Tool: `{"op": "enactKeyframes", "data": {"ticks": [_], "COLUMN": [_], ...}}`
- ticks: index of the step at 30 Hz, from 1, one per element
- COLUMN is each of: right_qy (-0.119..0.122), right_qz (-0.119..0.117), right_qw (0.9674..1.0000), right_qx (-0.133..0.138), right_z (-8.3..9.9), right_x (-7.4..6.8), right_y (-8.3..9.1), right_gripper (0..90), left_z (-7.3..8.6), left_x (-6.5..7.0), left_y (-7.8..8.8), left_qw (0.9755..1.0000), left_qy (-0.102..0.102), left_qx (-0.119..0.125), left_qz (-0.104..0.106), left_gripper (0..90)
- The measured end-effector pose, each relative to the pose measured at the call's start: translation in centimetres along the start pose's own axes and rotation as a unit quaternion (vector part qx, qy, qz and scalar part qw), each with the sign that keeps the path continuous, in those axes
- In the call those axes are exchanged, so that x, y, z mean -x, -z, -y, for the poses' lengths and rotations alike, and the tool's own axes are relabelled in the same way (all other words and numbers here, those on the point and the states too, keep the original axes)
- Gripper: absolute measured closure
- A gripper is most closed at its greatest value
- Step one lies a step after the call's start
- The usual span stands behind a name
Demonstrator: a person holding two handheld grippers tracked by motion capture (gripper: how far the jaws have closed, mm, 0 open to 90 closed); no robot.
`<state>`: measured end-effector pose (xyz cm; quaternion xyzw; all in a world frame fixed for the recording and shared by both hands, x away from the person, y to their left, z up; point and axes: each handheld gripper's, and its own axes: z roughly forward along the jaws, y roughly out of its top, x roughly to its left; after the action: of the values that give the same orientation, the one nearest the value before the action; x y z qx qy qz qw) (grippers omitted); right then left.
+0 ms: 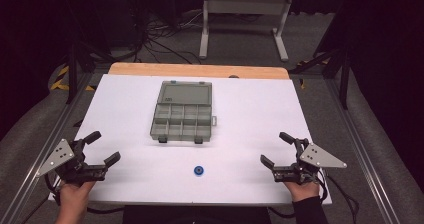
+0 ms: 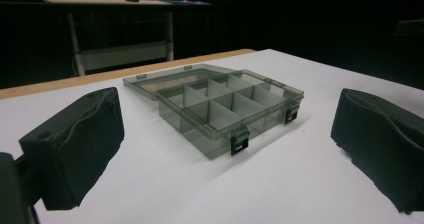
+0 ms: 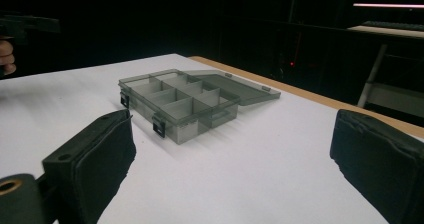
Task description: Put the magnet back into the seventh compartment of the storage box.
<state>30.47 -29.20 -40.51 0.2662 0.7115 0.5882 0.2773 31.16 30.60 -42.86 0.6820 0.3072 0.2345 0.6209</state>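
We note the left gripper (image 1: 103,147), jaws apart and empty. The translucent grey plastic compartment box (image 1: 182,115), lid open, sits mid-table; its contents are indiscernible. A small blue ring (image 1: 199,170) lies between both tools. The right gripper (image 1: 274,148) gapes empty.

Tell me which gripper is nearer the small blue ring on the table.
Right, narrowly. The right gripper sits to the right of the blue ring; the left gripper sits a little farther off to its left. Both stand open, touching nothing.
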Motion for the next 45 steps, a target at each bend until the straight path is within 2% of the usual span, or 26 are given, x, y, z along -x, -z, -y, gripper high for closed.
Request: {"op": "enactKeyframes", "data": {"ticks": [5,8,14,22,32,42,45], "right_qy": [0.004,0.002,0.0,0.0,0.001,0.006,0.015], "right_qz": [0.0,0.001,0.003,0.002,-0.006,-0.038,-0.056], "right_qw": [1.0,1.0,1.0,0.9999,0.9999,0.9993,0.9983], "right_qx": [-0.009,-0.009,-0.009,-0.012,-0.011,-0.003,-0.005], "right_z": [0.0,-0.1,-0.1,-0.2,-0.5,-1.7,-2.3], "right_x": [-0.1,-0.1,0.0,-0.1,-0.4,-1.4,-2.2], "right_y": [-0.2,-0.2,-0.1,-0.1,-0.5,-2.5,-3.9], "right_gripper": [4.7,4.7,4.7,4.7,4.7,4.7,4.7], "left_z": [-0.2,-0.2,-0.2,-0.2,-0.2,-0.2,-0.2], "left_x": [0.1,0.2,0.1,0.1,0.1,0.1,0.1], "left_y": [0.0,0.0,0.1,0.0,-0.1,-0.2,-0.1], "left_qw": [0.9997,0.9995,0.9999,0.9999,0.9998,0.9998,0.9998], "left_qy": [-0.023,-0.03,-0.007,-0.013,-0.008,-0.008,-0.009], "left_qx": [-0.008,-0.009,-0.006,-0.006,-0.014,-0.018,-0.017], "left_qz": [0.008,0.008,0.005,0.005,0.009,0.008,0.008], "left_gripper": [1.1,1.1,0.2,0.3,0.6,0.7,0.7]}}
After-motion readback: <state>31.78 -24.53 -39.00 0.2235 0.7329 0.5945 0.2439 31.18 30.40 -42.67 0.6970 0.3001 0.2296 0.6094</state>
